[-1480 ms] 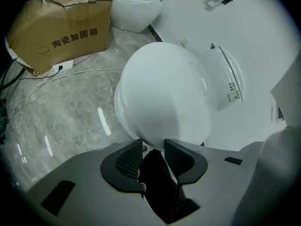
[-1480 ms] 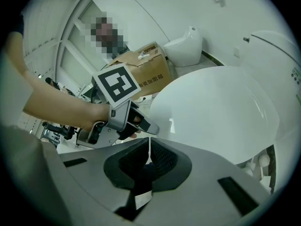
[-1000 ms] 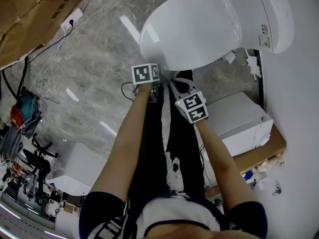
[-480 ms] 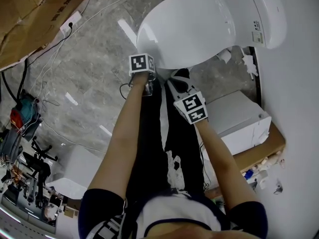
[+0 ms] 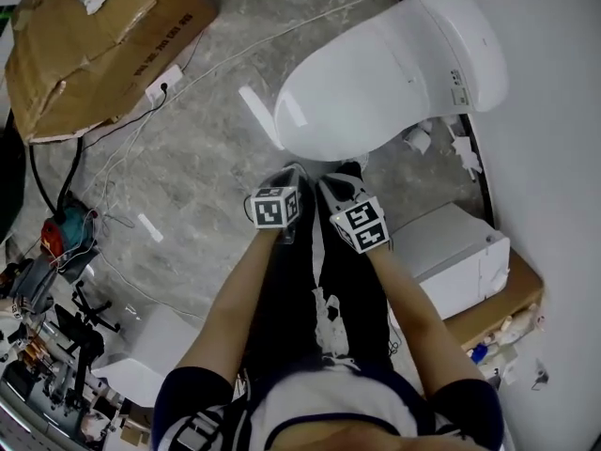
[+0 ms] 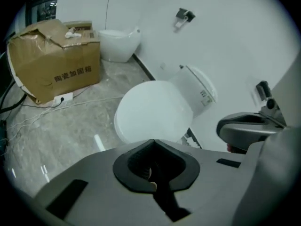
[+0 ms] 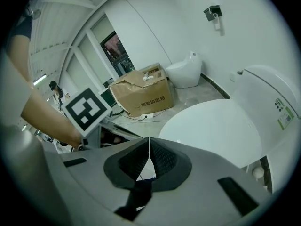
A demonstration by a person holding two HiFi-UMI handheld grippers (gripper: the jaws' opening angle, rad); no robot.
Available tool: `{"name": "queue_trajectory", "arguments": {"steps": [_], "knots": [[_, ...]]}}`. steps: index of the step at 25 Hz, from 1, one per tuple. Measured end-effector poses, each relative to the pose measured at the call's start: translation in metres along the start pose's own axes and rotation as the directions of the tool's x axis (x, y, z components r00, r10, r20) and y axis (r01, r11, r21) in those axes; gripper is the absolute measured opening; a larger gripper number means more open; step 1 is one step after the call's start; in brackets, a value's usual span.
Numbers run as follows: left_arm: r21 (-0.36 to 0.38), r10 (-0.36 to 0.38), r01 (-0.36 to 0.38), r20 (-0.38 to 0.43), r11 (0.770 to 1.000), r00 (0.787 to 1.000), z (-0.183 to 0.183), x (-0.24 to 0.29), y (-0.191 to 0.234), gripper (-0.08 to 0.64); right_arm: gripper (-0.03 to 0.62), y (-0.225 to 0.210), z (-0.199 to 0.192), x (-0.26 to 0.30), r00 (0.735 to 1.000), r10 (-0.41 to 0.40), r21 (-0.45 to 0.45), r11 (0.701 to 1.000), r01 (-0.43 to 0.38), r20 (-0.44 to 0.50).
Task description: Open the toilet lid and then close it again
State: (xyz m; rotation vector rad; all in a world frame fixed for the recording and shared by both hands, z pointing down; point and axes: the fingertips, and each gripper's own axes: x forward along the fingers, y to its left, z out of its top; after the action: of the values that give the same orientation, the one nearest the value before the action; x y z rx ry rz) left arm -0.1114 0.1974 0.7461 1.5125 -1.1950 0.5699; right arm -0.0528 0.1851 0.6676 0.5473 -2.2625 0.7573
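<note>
The toilet lid (image 5: 352, 97) is seen lying flat on the bowl, just beyond the left gripper (image 5: 293, 172), its jaws just closed on nothing, and the right gripper (image 5: 331, 184), likewise pressed together, empty. Lifting is best done slowly, from beneath the front rim.

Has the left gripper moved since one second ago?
Yes. The left gripper has drawn back from the toilet lid, toward the person; its jaws just closed, empty.

Bright, even overhead lighting, with white glare streaks on the glossy floor (image 5: 211, 158) and a sheen on the toilet lid (image 5: 357, 101). Heavy fisheye bending and black corners in both gripper views. Close foreground slightly soft.
</note>
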Motion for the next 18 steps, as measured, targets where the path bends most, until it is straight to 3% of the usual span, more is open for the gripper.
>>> {"name": "queue_trajectory", "arguments": {"steps": [6,18], "knots": [[0.078,-0.076,0.067,0.113,0.995,0.991,0.027,-0.069,-0.048,0.006,0.012,0.017,0.021,-0.031,0.999,-0.009,0.117,0.993,0.003,0.049],[0.144,-0.130,0.100,0.215,0.984,0.968,0.054,-0.149,-0.094,0.006,0.009,0.034,0.067,-0.082,0.994,-0.039,0.026,0.999,0.037,0.100]]}}
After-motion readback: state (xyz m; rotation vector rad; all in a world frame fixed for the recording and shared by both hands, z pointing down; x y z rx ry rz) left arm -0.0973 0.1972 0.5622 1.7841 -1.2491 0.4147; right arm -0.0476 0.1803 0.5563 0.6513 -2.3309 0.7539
